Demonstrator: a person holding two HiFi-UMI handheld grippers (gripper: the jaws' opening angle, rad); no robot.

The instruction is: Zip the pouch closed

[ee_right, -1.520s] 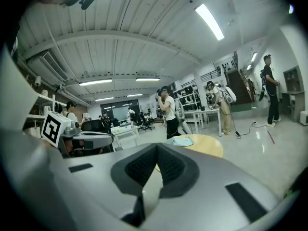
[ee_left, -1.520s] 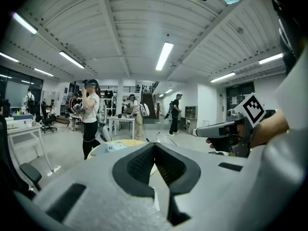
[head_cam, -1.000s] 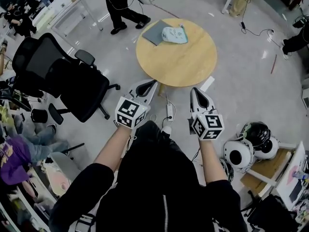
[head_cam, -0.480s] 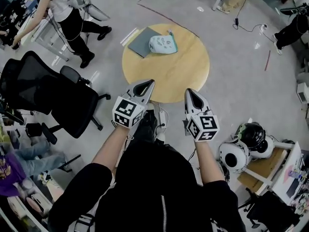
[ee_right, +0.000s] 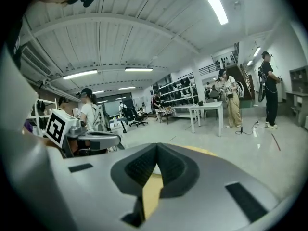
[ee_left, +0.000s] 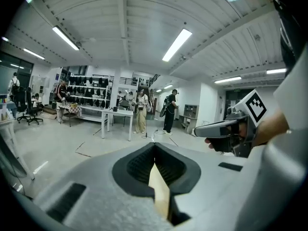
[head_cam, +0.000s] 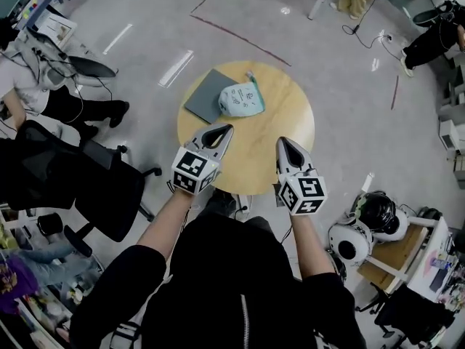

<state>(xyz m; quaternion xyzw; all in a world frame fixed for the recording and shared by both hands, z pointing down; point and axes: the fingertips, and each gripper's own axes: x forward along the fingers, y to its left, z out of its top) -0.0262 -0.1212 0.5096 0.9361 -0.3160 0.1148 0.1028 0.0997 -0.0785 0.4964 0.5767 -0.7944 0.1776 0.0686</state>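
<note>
A pale mint pouch lies on the far part of the round wooden table, partly on a grey folder. My left gripper hangs over the table's near left edge, shut and empty, a short way in front of the pouch. Over the near right part of the table my right gripper is shut too, with nothing in it. In the left gripper view the jaws meet tip to tip, with the table's wood seen through the gap behind them. The right gripper view shows the same closed jaws.
A black office chair stands left of the table. Round black-and-white devices and a wooden stand sit on the floor at the right. People stand at white tables across the room. Cables trail on the floor beyond the table.
Both grippers have moved forward from over the floor to over the near edge of the table, and the table and pouch now lie closer. Both stayed shut.
</note>
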